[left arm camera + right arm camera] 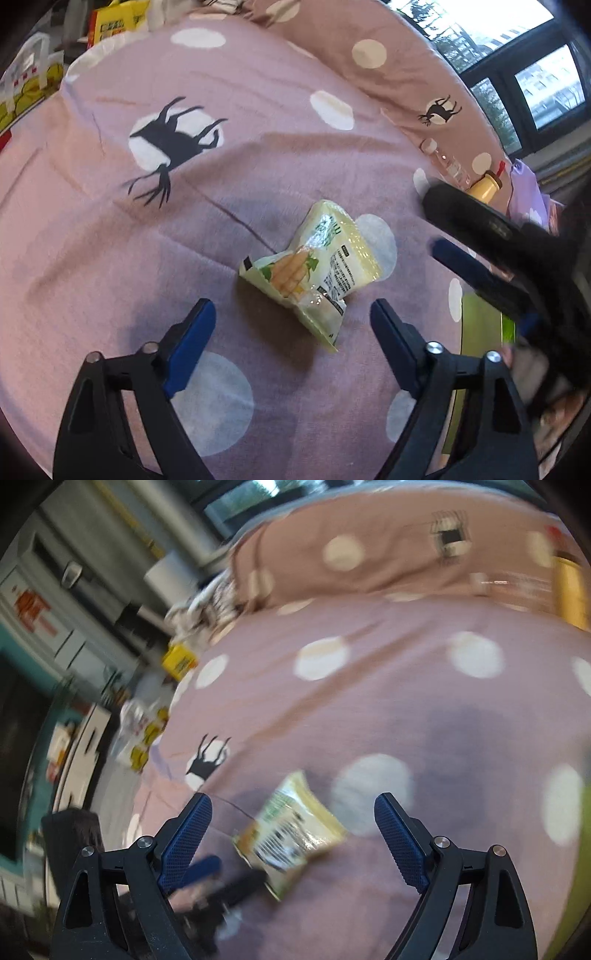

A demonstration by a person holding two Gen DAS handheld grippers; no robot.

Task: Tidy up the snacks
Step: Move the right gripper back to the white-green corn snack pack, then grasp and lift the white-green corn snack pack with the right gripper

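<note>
A pale yellow-green snack packet (314,262) lies crumpled on the pink dotted bedspread (258,155), just ahead of my left gripper (293,317), whose jaws stand wide open on either side of it and hold nothing. My right gripper (436,221) enters from the right in the left wrist view, open, to the right of the packet. In the blurred right wrist view the same packet (295,830) lies between and just ahead of my open right gripper (293,816). The left gripper's blue fingertips (203,867) show below it.
A clear bottle (445,162) and a yellow bottle with a red cap (484,184) lie at the bed's right side by a pink pillow (369,55). A green object (480,332) sits at the right. Yellow bags (114,22) stand beyond the far left edge.
</note>
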